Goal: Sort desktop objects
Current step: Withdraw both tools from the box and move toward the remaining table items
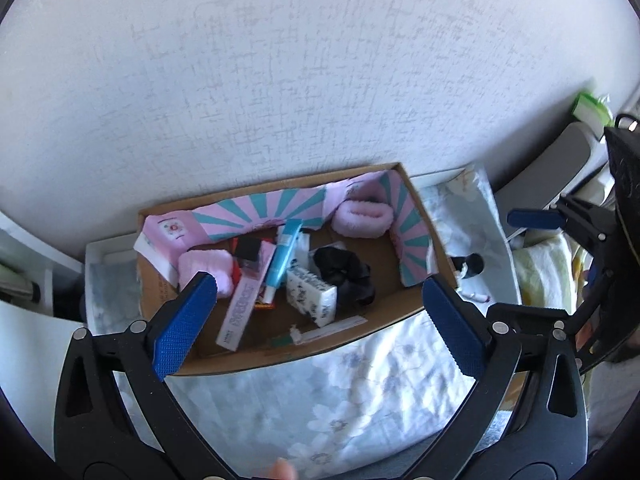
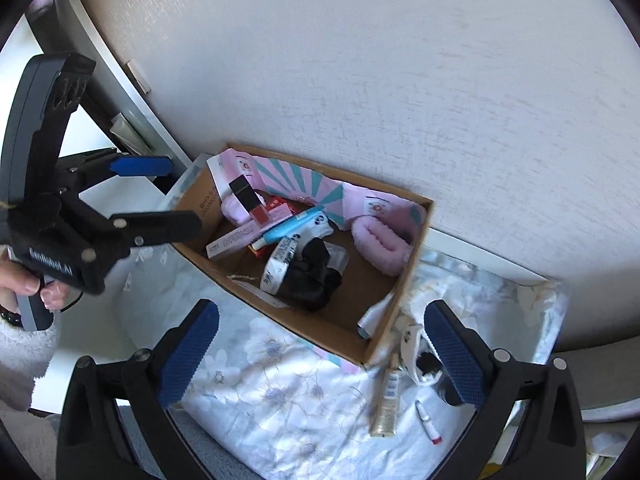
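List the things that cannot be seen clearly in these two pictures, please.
- Black bottle, right wrist view: partly hidden behind the right gripper's finger.
- Print on the white packet, left wrist view: too small to read.
- Green pack, left wrist view: cut off by the picture's dark edge.

Left wrist view: fisheye mounted behind its own two blue-padded fingers [image 1: 188,320], looking steeply down from fairly near onto the cardboard box [image 1: 280,356] against the white wall [image 1: 320,80]; the right gripper [image 1: 560,220] enters at the right edge.

Right wrist view: same mounting and downward tilt, set further right, box [image 2: 280,320] seen cornerwise; the left gripper [image 2: 132,188] enters at left.

Shared: box, its contents, floral cloth [image 1: 360,380], wall.
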`<state>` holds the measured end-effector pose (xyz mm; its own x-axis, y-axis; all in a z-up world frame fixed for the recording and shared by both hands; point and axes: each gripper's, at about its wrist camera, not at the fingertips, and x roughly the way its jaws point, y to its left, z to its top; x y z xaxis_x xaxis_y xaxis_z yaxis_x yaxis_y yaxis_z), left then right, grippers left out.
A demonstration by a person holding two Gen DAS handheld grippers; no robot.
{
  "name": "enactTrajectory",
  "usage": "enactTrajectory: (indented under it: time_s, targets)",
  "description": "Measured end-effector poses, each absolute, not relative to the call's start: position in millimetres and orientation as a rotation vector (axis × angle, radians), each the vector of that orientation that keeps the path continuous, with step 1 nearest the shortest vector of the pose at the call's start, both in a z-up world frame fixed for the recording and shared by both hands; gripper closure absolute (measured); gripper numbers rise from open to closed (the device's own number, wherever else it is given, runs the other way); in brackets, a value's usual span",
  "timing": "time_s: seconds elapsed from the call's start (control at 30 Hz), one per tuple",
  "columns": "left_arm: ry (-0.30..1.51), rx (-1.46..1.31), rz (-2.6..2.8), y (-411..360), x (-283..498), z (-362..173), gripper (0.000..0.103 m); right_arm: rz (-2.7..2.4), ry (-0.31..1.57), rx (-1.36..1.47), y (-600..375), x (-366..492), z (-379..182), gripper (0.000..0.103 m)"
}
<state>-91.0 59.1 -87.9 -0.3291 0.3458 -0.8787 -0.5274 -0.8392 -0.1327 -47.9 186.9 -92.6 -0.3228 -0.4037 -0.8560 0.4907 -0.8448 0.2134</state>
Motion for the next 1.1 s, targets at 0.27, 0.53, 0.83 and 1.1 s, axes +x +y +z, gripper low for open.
enactTrajectory:
  time_s: [0.27,0.53,0.83,1.1]
  targets:
    - [0.180,-1.380,2.175,75.2,-81.7,-80.6,0.000,-2.203,0.193,1.541,220.5,-34.7,-101.1,0.000]
    - [0.214,-1.343,2.216,92.3,-64.2,-73.2,0.000,-2.220,0.209,1.520,252.0,-15.4,-106.5,0.000]
    - [0.224,-1.339,2.216,111.8,-45.6,-74.4,0.000,-2.215,0.194,1.490,279.4,0.4,-116.1,0.000]
    - [0.258,-1.320,2.227,128.2,-28.9,-74.6,0.000,-2.224,0.201,1.465,297.6,14.5,-125.5,0.000]
